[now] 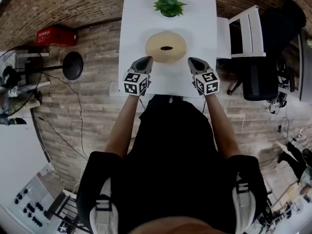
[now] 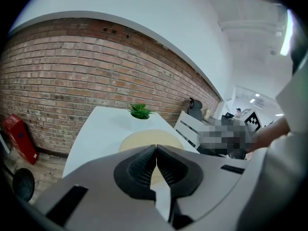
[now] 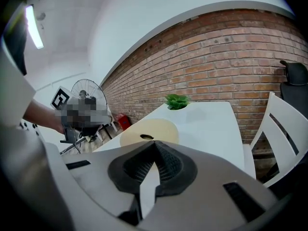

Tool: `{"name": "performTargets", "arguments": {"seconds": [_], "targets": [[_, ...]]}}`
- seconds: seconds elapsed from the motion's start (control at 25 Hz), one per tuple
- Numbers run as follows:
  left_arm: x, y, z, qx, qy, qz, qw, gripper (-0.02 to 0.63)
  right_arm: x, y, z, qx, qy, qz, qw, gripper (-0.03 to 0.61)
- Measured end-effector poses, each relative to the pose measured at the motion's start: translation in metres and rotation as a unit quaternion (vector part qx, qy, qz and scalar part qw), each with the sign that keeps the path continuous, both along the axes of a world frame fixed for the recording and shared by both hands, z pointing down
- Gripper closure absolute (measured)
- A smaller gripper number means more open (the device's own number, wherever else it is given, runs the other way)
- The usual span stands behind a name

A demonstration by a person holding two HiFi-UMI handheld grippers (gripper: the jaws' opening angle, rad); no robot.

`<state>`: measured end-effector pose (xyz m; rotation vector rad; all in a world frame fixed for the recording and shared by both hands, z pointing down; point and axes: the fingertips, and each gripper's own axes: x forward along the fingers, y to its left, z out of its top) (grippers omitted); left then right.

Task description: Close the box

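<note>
Black-and-white square markers cover the cube (image 1: pixel 136 82) on the left tongs (image 1: pixel 146 60) and the cube (image 1: pixel 207 83) on the right tongs (image 1: pixel 193 60). Both forearms reach forward from the body, and the tongs tilt down toward the white table (image 1: pixel 200 26), angled slightly inward. Each pair is pressed fully together with nothing between the jaws. The round tan box (image 1: pixel 165 47), with a dark oval at the centre of its top, sits on the table. The left tongs are at its 7 o'clock, the right at its 5 o'clock, neither touching it. A green plant (image 1: pixel 169 5) stands at the box's 12 o'clock.
</note>
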<state>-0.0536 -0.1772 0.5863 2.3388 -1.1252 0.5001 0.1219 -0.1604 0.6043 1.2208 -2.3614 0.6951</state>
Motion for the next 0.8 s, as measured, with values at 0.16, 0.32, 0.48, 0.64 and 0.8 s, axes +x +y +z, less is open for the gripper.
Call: {"name": "performTargets", "arguments": {"seconds": [0.16, 0.32, 0.48, 0.64, 0.8], "targets": [[0.005, 0.008, -0.002, 0.001, -0.001, -0.001, 1.0, 0.591, 0.002, 0.006, -0.002, 0.003, 0.002, -0.01, 1.0, 0.583], [0.009, 0.018, -0.003, 0.003, -0.002, -0.003, 1.0, 0.591, 0.003, 0.013, -0.005, 0.008, 0.003, -0.017, 1.0, 0.583], [0.013, 0.029, -0.004, 0.003, -0.006, -0.004, 1.0, 0.591, 0.005, 0.021, -0.007, 0.011, 0.001, -0.022, 1.0, 0.583], [0.013, 0.04, -0.006, 0.005, -0.009, -0.009, 0.9999, 0.591, 0.005, 0.028, -0.008, 0.014, -0.002, -0.029, 0.999, 0.583], [0.011, 0.053, -0.007, 0.006, -0.01, -0.018, 0.9998, 0.591, 0.003, 0.037, -0.011, 0.018, -0.007, -0.034, 0.999, 0.583]]}}
